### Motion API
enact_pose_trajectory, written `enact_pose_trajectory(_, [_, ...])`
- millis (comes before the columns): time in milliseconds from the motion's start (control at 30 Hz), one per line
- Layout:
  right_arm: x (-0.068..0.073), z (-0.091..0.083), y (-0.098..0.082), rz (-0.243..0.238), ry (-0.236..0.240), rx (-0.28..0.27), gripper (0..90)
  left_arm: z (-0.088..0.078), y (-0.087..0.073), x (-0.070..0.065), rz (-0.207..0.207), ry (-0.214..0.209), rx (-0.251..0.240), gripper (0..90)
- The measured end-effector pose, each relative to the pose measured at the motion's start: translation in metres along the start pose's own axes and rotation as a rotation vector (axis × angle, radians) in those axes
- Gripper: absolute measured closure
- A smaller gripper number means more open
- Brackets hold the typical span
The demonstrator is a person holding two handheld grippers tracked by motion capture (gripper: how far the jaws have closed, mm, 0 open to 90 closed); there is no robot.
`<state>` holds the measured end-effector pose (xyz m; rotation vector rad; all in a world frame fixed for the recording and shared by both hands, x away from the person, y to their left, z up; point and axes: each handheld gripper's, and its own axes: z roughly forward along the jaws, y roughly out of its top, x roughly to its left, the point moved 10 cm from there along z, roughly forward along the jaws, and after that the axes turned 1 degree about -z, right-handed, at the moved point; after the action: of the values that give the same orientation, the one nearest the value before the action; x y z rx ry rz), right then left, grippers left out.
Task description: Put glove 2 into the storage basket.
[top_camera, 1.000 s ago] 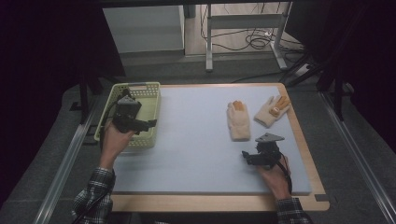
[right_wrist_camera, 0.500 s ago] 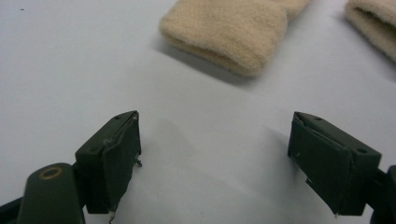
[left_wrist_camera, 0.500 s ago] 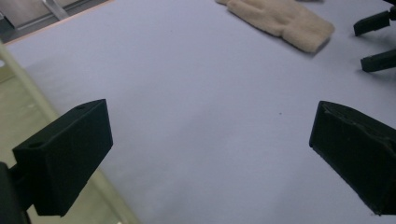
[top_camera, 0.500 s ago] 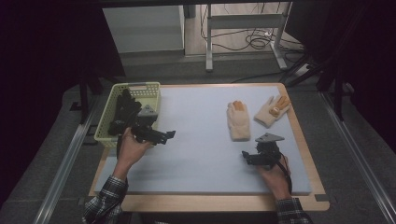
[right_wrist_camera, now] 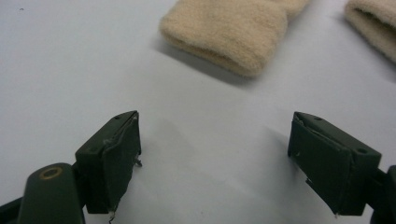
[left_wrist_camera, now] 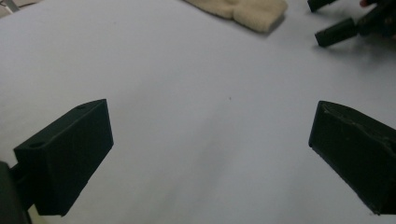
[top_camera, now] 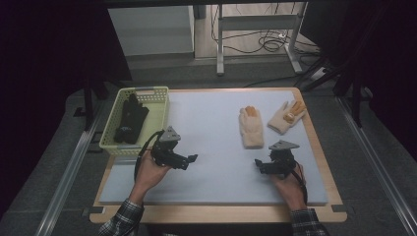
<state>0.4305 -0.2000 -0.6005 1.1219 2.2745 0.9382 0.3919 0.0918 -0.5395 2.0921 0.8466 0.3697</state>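
sleeves (top_camera: 120,221): plaid | grippers: blk, grey tri plates, blk cables | jaws: blk blocks

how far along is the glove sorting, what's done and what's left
Done: a black glove pair lies in the pale green plastic basket. In hand: nothing; the left gripper and right gripper are both open over the pale blue mat. Left: the cream knitted glove with orange fingertips and its mate lie on the mat, probably next.

Cream glove (left_wrist_camera: 243,10): fingers cut off at frame top, left gripper view. Second glove (right_wrist_camera: 373,23): cuff only, upper right corner, right gripper view.
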Motion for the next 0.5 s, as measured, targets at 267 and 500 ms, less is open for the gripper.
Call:
enact_pose_trajectory(267, [0.0,0.0,0.0,0.001,0.002,0.0,16.7,0.013,-0.034,-0.01,0.001,-0.005,0.038,0.2])
enact_pose_trajectory(500, [0.0,0.0,0.0,0.0,-0.001,0.0,16.7,0.017,-0.062,-0.001,-0.063,0.026,0.05,0.1])
